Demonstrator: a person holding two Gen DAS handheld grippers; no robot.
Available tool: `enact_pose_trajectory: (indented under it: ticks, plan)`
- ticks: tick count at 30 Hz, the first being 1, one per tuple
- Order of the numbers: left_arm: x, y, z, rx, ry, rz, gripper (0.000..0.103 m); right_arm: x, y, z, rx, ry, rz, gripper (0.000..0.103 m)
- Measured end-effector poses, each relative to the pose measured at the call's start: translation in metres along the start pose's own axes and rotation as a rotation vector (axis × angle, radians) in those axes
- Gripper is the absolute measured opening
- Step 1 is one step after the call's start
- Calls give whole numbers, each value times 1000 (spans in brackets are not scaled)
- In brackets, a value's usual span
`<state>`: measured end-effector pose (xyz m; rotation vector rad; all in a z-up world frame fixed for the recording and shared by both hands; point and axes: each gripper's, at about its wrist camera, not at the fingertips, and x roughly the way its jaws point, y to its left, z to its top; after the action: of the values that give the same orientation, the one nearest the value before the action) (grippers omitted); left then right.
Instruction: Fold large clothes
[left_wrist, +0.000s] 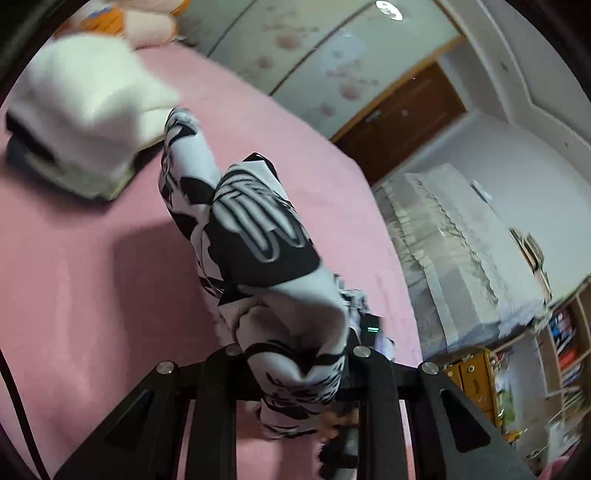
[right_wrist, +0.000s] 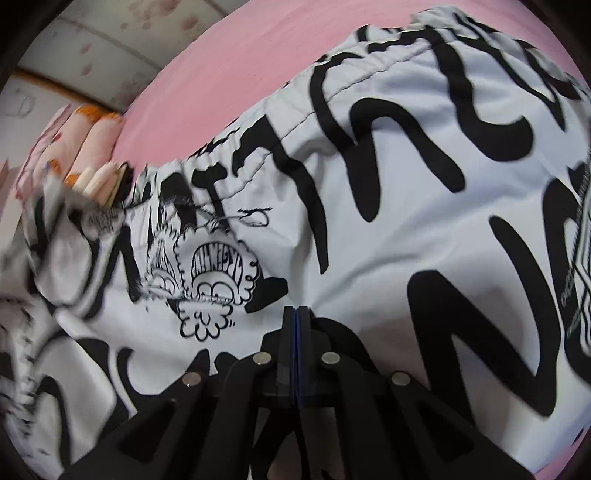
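White black-printed fabric garment (left_wrist: 258, 236), lifted off pink bed sheet (left_wrist: 74, 277) w/ a bunch gripped in left tongs (left_wrist: 295, 373), may slip from 12 o'clock; right tongs (right_wrist: 295, 314) closed empty, pressed onto it.

Bright room, wobbly round pictures.
My views bend at the dark edges. The white folded cloth pile (left_wrist: 88, 110) looks smeared, and a soft shadow lies on the pink bed sheet (left_wrist: 92, 295).
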<state>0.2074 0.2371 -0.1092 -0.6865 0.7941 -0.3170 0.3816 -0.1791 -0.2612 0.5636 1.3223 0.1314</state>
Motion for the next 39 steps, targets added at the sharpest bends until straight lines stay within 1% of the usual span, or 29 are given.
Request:
enact_pose_trajectory:
  ticks: [2, 4, 5, 7, 10, 12, 14, 15, 17, 19, 22, 23, 24, 25, 27, 28, 30, 32, 34, 36, 37, 39]
  plan:
    - [8, -33, -5, 39, -8, -7, 21, -3, -7, 2, -29, 40, 36, 0]
    - [15, -68, -11, 105, -12, 7, 21, -8, -15, 4, -55, 64, 68, 0]
    - [20, -87, -15, 143, -13, 13, 21, -12, -19, 5, -96, 83, 84, 0]
    - [26, -118, -26, 188, -1, 3, 21, -18, -27, 14, -139, 121, 114, 0]
    - [41, -159, -46, 252, 34, -15, 21, -30, -43, 29, -147, 162, 162, 0]
    - [51, -179, -57, 273, 57, -21, 21, -43, -60, 44, -140, 146, 171, 0]
    - [66, -196, -70, 282, 96, -24, 21, -63, -87, 63, -104, 121, 201, 0]
    - [74, -204, -76, 289, 118, -20, 21, -69, -96, 69, -90, 113, 209, 0]
    - [90, -218, -91, 319, 157, 3, 21, -91, -129, 92, -58, 75, 212, 0]
    - [102, -226, -104, 349, 182, 31, 21, -111, -159, 113, -42, 36, 205, 0]
    - [121, -234, -118, 378, 225, 72, 22, -138, -200, 140, 3, -29, 246, 0]
    - [130, -237, -123, 390, 244, 88, 22, -151, -216, 151, 24, -63, 259, 0]
    - [140, -242, -126, 404, 261, 103, 22, -160, -227, 158, 33, -85, 262, 0]
    - [149, -246, -134, 439, 283, 127, 22, -174, -242, 168, 41, -119, 264, 0]
    - [166, -250, -148, 502, 324, 172, 22, -195, -263, 182, 54, -170, 267, 0]
    - [167, -241, -155, 525, 347, 192, 23, -204, -273, 187, 64, -191, 273, 0]
    - [183, -238, -174, 584, 399, 239, 23, -223, -291, 195, 85, -229, 284, 0]
    - [197, -238, -188, 614, 430, 278, 23, -238, -302, 198, 90, -254, 272, 0]
    - [208, -234, -196, 601, 453, 300, 23, -252, -311, 200, 68, -259, 251, 0]
    - [218, -229, -201, 581, 474, 299, 24, -259, -310, 192, 38, -246, 230, 0]
    - [224, -225, -205, 587, 496, 297, 26, -263, -313, 189, 12, -225, 212, 0]
    - [235, -218, -214, 614, 550, 294, 32, -257, -307, 182, -17, -194, 189, 0]
